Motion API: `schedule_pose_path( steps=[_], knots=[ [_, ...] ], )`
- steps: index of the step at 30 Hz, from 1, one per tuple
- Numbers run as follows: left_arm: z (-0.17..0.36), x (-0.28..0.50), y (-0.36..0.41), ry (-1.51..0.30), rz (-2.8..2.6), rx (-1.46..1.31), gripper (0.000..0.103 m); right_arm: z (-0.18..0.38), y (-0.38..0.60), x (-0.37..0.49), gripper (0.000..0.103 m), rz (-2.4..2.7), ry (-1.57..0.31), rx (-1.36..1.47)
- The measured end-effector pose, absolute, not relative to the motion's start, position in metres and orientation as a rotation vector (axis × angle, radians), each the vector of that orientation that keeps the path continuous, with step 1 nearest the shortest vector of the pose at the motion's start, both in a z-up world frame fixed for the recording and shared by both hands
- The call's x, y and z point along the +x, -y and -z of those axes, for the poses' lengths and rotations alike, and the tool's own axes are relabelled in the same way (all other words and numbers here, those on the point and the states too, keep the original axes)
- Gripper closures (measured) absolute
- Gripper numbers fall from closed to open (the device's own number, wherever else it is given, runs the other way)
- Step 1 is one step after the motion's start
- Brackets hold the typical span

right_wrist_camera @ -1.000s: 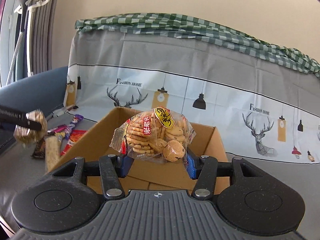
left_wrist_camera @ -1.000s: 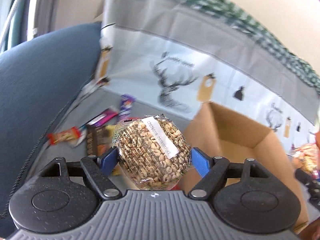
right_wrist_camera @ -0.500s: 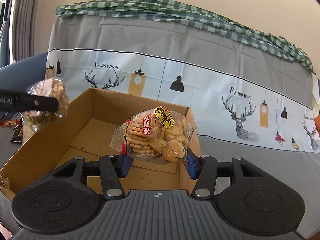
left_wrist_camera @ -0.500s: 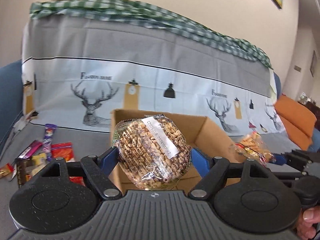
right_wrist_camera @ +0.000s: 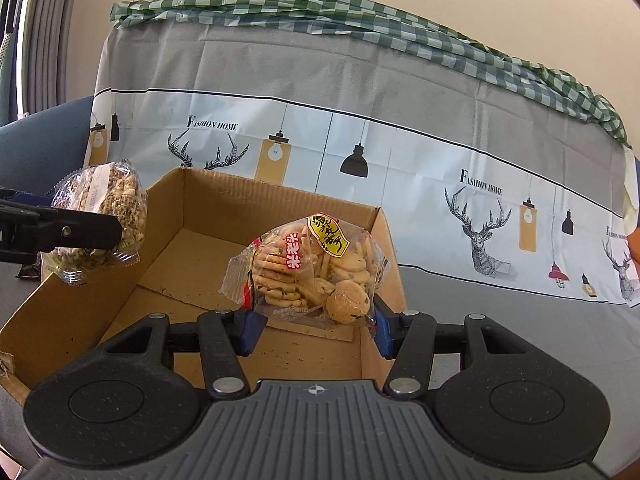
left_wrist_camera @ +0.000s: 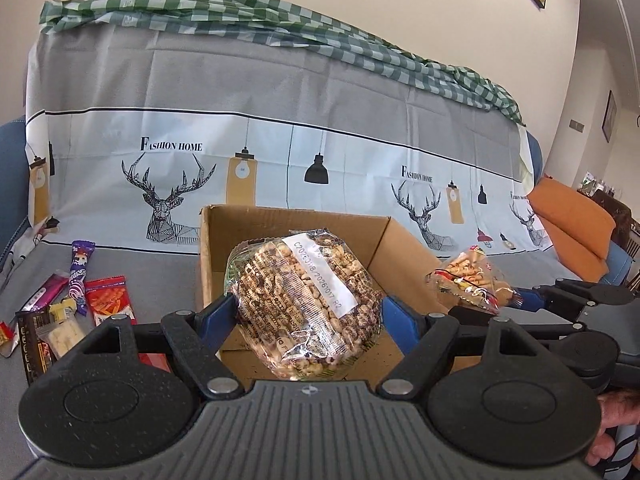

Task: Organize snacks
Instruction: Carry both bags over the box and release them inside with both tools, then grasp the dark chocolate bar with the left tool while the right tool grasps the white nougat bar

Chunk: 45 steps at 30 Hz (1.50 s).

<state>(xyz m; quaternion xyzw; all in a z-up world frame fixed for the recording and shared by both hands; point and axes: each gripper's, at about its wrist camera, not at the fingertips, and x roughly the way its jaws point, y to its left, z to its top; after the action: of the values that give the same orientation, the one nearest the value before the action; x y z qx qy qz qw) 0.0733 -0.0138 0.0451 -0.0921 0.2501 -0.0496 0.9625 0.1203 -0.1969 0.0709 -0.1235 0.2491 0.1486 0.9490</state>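
My left gripper (left_wrist_camera: 304,314) is shut on a clear bag of puffed grain snack (left_wrist_camera: 300,300) with a white label, held above the near left part of the open cardboard box (left_wrist_camera: 288,226). The right wrist view shows that bag (right_wrist_camera: 116,200) hanging over the box's left wall (right_wrist_camera: 92,280), the left gripper (right_wrist_camera: 84,232) clamped on it. My right gripper (right_wrist_camera: 314,326) is shut on a clear bag of biscuits (right_wrist_camera: 312,272) with a yellow and red label, above the box's right side. From the left wrist, this biscuit bag (left_wrist_camera: 472,280) shows at the right.
Several loose snacks lie on the grey cover left of the box: a purple bar (left_wrist_camera: 80,272), a red packet (left_wrist_camera: 108,300), a dark bar (left_wrist_camera: 34,340). Behind stands a sofa back under deer-print cloth (left_wrist_camera: 280,120). An orange cushion (left_wrist_camera: 568,232) lies far right. A hand (left_wrist_camera: 616,432) grips the right tool.
The left gripper swung with its bag from the snack pile at the left to over the box's left side. The right gripper drew slightly closer over the box, still holding the biscuits.
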Motion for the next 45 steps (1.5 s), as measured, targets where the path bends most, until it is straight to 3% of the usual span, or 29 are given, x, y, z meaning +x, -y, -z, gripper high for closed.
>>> schedule_pose_path(
  steps=[19, 21, 23, 24, 28, 30, 33, 36, 37, 38, 40, 45],
  knots=[
    [-0.048, 0.068, 0.021, -0.476, 0.165, -0.185, 0.018, -0.073, 0.198, 0.121, 0.046, -0.298, -0.507, -0.252],
    [-0.048, 0.069, 0.024, -0.49, 0.182, -0.176, 0.011, -0.073, 0.197, 0.122, 0.041, -0.284, -0.507, -0.255],
    [-0.048, 0.069, 0.024, -0.479, 0.148, -0.162, 0.007, -0.073, 0.196, 0.122, 0.019, -0.248, -0.496, -0.264],
    [-0.048, 0.069, 0.022, -0.471, 0.121, -0.159, 0.007, -0.074, 0.197, 0.122, 0.014, -0.227, -0.49, -0.263],
    [-0.045, 0.075, 0.001, -0.496, -0.017, -0.193, 0.007, -0.072, 0.204, 0.129, 0.013, -0.177, -0.528, -0.248],
    [-0.041, 0.079, -0.008, -0.535, -0.094, -0.186, 0.011, -0.068, 0.206, 0.133, 0.013, -0.133, -0.56, -0.262],
    [-0.031, 0.083, -0.019, -0.612, -0.12, -0.218, 0.03, -0.061, 0.213, 0.141, 0.013, -0.075, -0.608, -0.261],
    [-0.021, 0.086, -0.017, -0.687, -0.083, -0.234, 0.047, -0.051, 0.22, 0.151, 0.026, -0.034, -0.679, -0.254],
    [-0.019, 0.087, -0.013, -0.701, -0.07, -0.226, 0.052, -0.048, 0.222, 0.154, 0.048, -0.032, -0.706, -0.249],
    [-0.017, 0.087, -0.009, -0.709, -0.052, -0.219, 0.054, -0.044, 0.224, 0.157, 0.078, -0.037, -0.733, -0.239],
    [-0.016, 0.087, 0.001, -0.704, -0.046, -0.183, 0.054, -0.041, 0.228, 0.159, 0.087, -0.023, -0.746, -0.232],
    [-0.015, 0.089, 0.006, -0.697, -0.008, -0.191, 0.054, -0.038, 0.233, 0.161, 0.086, 0.012, -0.74, -0.219]
  ],
)
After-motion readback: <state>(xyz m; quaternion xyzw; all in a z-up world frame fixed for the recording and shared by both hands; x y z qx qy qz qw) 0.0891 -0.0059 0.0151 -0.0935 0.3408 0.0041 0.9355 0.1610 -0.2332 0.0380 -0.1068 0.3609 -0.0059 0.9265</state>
